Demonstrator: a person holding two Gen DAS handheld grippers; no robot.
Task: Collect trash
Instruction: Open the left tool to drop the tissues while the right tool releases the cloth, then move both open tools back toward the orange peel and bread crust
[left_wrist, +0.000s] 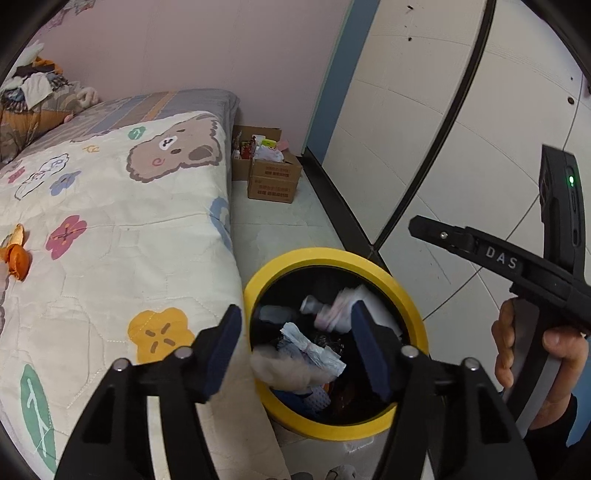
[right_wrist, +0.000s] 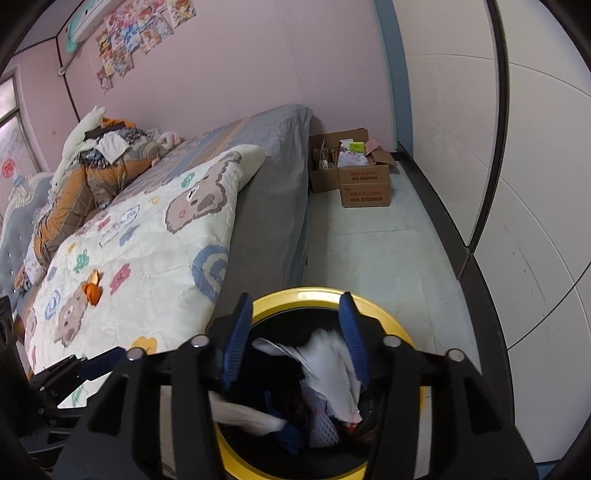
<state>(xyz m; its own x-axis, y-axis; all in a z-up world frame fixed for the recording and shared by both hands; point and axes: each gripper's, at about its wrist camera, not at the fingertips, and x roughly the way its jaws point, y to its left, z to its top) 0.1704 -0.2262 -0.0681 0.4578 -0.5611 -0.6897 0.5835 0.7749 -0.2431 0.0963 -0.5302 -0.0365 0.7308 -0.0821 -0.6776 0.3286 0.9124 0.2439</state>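
Note:
A black trash bin with a yellow rim (left_wrist: 325, 256) (right_wrist: 291, 295) stands on the floor beside the bed, holding wrappers, tissue and a small bottle. My left gripper (left_wrist: 295, 319) hangs open above the bin with nothing pressed between its blue pads; a crumpled wrapper (left_wrist: 314, 352) lies below it among the trash. My right gripper (right_wrist: 295, 306) is also open over the bin, and a blurred white paper (right_wrist: 328, 363) hangs loose beside its right finger. Orange peel (left_wrist: 16, 258) (right_wrist: 92, 290) lies on the quilt. A hand (left_wrist: 535, 350) holds the right gripper's handle.
The bed with a cartoon quilt (left_wrist: 110, 221) (right_wrist: 147, 240) borders the bin on the left. Open cardboard boxes (left_wrist: 273, 177) (right_wrist: 364, 184) full of items stand by the pink wall. White panelled doors (left_wrist: 443, 110) line the right. Clothes (right_wrist: 103, 147) are piled on the bed's far end.

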